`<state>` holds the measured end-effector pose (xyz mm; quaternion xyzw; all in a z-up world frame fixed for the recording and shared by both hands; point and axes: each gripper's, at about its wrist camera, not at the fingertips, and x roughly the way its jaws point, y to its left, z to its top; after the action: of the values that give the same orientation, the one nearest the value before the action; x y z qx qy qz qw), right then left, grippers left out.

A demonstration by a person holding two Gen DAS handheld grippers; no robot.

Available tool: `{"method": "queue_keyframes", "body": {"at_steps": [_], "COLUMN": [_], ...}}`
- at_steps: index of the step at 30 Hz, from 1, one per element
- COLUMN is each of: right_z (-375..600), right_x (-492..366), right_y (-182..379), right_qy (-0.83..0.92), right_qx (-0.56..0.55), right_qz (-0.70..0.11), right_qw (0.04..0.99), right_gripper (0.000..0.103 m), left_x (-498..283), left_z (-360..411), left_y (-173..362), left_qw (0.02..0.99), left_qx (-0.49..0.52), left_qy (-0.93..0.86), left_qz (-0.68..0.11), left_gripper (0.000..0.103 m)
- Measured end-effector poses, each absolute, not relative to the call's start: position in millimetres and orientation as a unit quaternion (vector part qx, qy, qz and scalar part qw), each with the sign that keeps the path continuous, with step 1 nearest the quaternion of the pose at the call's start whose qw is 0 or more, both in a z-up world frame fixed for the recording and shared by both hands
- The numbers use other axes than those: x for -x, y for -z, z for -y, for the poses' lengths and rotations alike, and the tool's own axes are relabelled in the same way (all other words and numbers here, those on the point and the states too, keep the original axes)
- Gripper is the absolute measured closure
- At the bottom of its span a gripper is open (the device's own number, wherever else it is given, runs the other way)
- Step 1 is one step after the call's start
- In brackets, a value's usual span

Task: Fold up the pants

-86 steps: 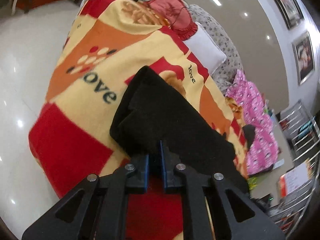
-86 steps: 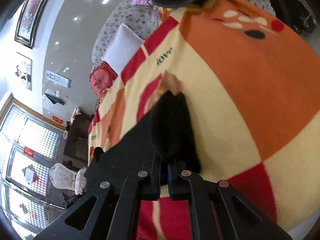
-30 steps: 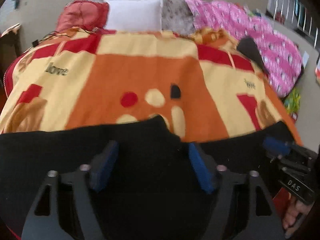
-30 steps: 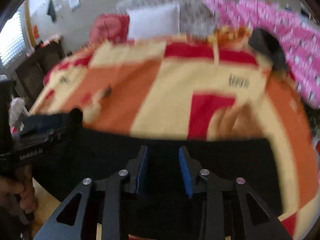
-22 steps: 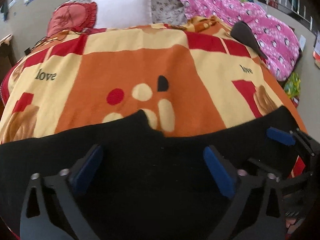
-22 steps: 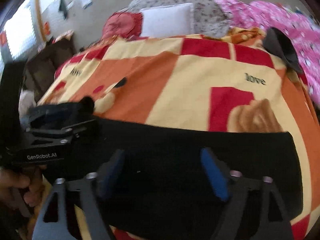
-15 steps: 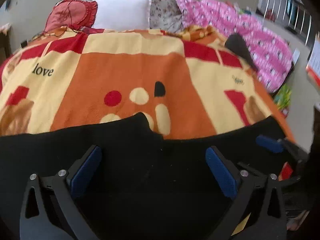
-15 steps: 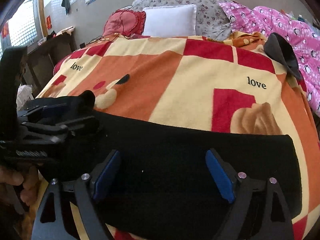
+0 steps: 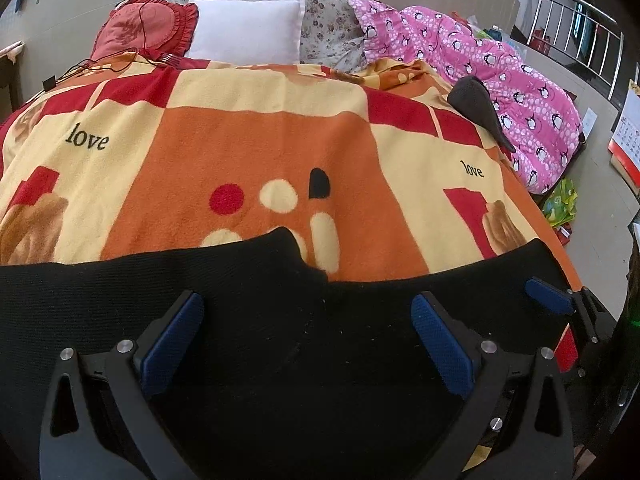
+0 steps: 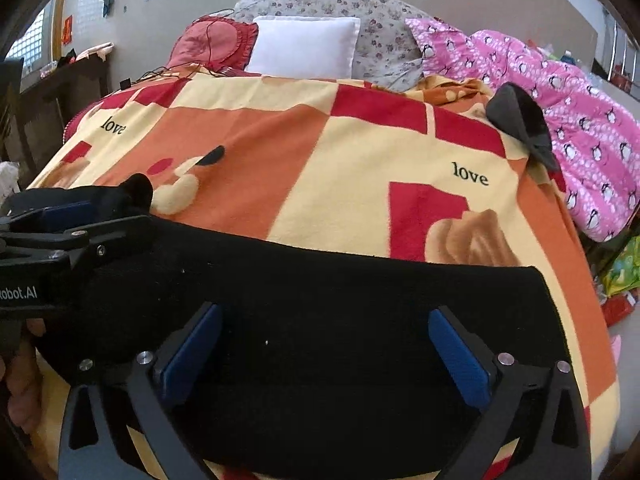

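Now a patchwork "love" blanket (image 9: 256,152) covers the bed, and the black pants (image 9: 320,360) lie flat in a long band across its near edge. Both grippers hang over the pants — the left gripper (image 9: 308,344) with jaws wide apart, the right gripper (image 10: 324,354) with jaws opening — pads not pressing the cloth.

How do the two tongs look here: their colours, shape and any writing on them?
Both the left tongs and the right tongs have black angular frames with triangular cut-outs and silver screws. Each finger carries a textured blue pad. The right wrist view shows white lettering on the left tool's black body, partly cut off, ending "obot.AI".
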<state>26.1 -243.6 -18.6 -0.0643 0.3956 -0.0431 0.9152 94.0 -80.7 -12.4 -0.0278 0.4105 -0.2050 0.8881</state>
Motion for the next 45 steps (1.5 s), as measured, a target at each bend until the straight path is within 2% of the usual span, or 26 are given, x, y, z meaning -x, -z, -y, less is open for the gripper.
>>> {"method": "queue_keyframes", "body": {"at_steps": [31, 33, 36, 37, 38, 42, 45], "right_z": [243, 253, 285, 304, 327, 410, 462], "right_x": [-25, -14, 15, 27, 38, 61, 72], "right_y": [17, -1, -37, -48, -56, -57, -31], "right_qy": [0.046, 0.025, 0.0, -0.005, -0.01, 0.009, 0.015], "right_qx": [0.069, 0.04, -0.025, -0.055, -0.09, -0.232, -0.361], "right_qz": [-0.386, -0.357, -0.299, -0.281, -0.269, -0.297, -0.338], "right_qw": [0.919, 0.933, 0.954, 0.958, 0.959, 0.926, 0.869], "right_gripper": [0.003, 0.012, 0.008, 0.001, 0.0, 0.001, 0.001], "left_x": [-89, -82, -54, -47, -38, -15, -8], "left_z": [77, 69, 45, 40, 33, 12, 9], "left_y": [9, 1, -18, -21, -22, -15, -10], "left_qw": [0.896, 0.906, 0.923, 0.924, 0.923, 0.926, 0.932], "left_qx": [0.03, 0.042, 0.072, 0.079, 0.086, 0.107, 0.116], "left_qy": [0.196, 0.189, 0.185, 0.19, 0.191, 0.152, 0.138], "left_qz": [-0.398, -0.377, -0.33, -0.324, -0.322, -0.329, -0.313], "left_gripper": [0.0, 0.0, 0.0, 0.0, 0.0, 0.0, 0.0]}}
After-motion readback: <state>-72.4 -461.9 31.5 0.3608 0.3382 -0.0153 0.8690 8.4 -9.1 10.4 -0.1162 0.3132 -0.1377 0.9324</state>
